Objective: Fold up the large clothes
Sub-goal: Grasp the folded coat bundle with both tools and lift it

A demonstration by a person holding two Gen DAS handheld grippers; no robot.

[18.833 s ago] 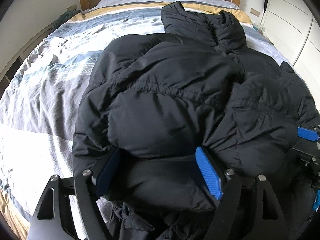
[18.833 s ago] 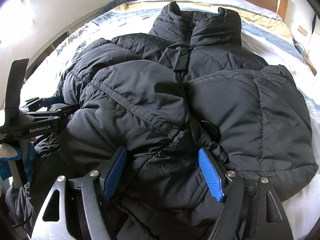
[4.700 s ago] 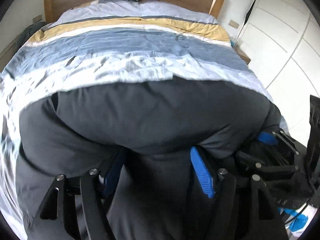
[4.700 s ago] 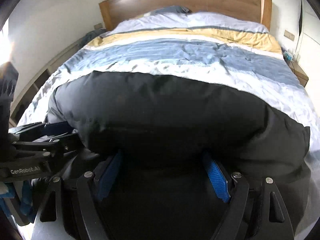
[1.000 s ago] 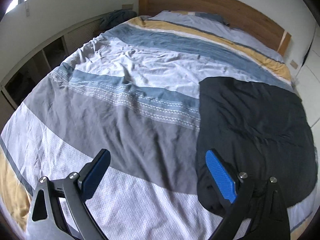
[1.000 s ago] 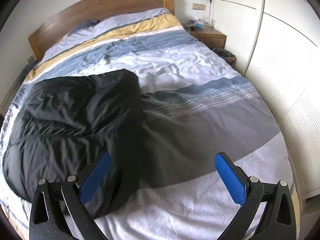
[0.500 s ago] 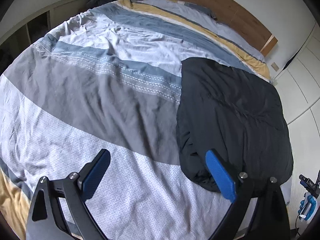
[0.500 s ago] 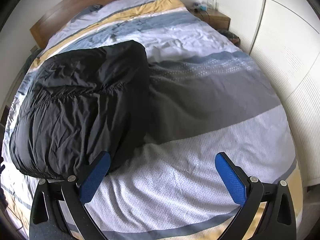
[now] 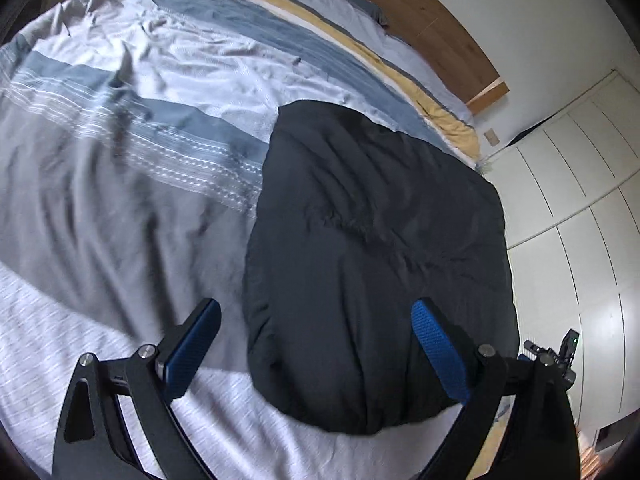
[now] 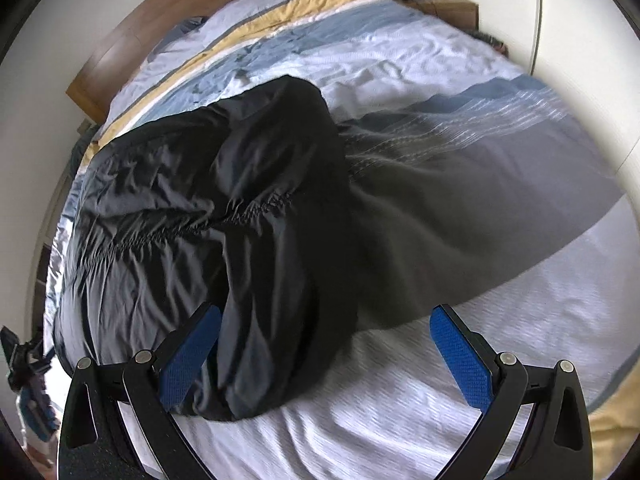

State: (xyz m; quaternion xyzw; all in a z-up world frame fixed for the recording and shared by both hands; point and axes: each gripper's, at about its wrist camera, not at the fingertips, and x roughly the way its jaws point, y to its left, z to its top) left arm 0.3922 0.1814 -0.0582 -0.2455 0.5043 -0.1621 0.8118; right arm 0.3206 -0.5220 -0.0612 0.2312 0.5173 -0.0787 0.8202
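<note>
A black puffer jacket (image 9: 372, 256) was pictured folded into a thick, roughly rectangular bundle on a striped duvet (image 9: 120, 184); relative to the jacket, the wooden headboard (image 9: 436, 28) lay beyond its far edge, with bands of blue, white and yellow bedding between them, and white wardrobe doors (image 9: 580, 208) stood off to one side of it. The left gripper (image 9: 316, 344) was held above the jacket's near end, jaws spread wide and empty, one blue pad over the bundle and the other over bare duvet beside it; the right gripper (image 10: 326, 356) was likewise seen wide apart and holding nothing, its left pad over the jacket's near corner and its right pad over the grey band of duvet well clear of the jacket. A gathered seam (image 10: 224, 216) was seen running across the top layer.

The fold was judged essentially complete, and the step in hand appeared to be release and inspection; it would be done well if both grippers were kept clear of the slippery shell so that no layer was dragged loose; since padded fabric tends to spring open, any final tidying was judged best done by pressing down flat on the raised near edge, not by pinching or tugging it sideways.
</note>
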